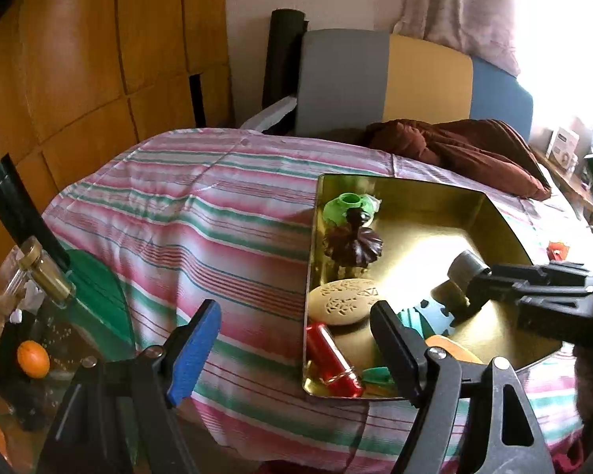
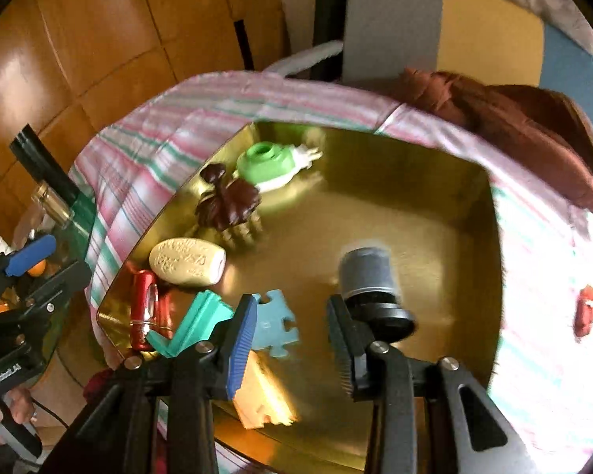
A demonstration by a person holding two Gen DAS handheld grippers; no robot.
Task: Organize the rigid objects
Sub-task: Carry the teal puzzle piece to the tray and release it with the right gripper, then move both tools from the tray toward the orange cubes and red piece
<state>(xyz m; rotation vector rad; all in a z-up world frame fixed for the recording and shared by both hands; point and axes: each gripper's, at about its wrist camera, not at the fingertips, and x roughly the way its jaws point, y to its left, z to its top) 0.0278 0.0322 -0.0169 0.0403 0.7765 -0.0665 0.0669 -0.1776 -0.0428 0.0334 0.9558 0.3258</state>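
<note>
A gold metal tray (image 2: 435, 197) lies on a striped bed. In it sit a green plug-in device (image 2: 271, 164), a dark brown carved piece (image 2: 227, 201), a beige oval stone (image 2: 186, 262), a red carabiner (image 2: 146, 308), a teal bracket (image 2: 193, 324), a blue puzzle piece (image 2: 272, 324), an orange comb (image 2: 261, 399) and a grey cylinder (image 2: 369, 276). My right gripper (image 2: 292, 343) is open just above the tray; the cylinder stands by its right finger. In the left wrist view it (image 1: 470, 288) reaches over the tray (image 1: 506, 229) by the cylinder (image 1: 464, 266). My left gripper (image 1: 296, 347) is open and empty over the bedcover left of the tray.
A brown pillow (image 1: 454, 146) lies at the bed's head. A small red object (image 2: 589, 310) lies on the cover right of the tray. A glass side table (image 1: 59, 316) with a perfume bottle (image 1: 47, 276) and an orange ball (image 1: 33, 358) stands left of the bed.
</note>
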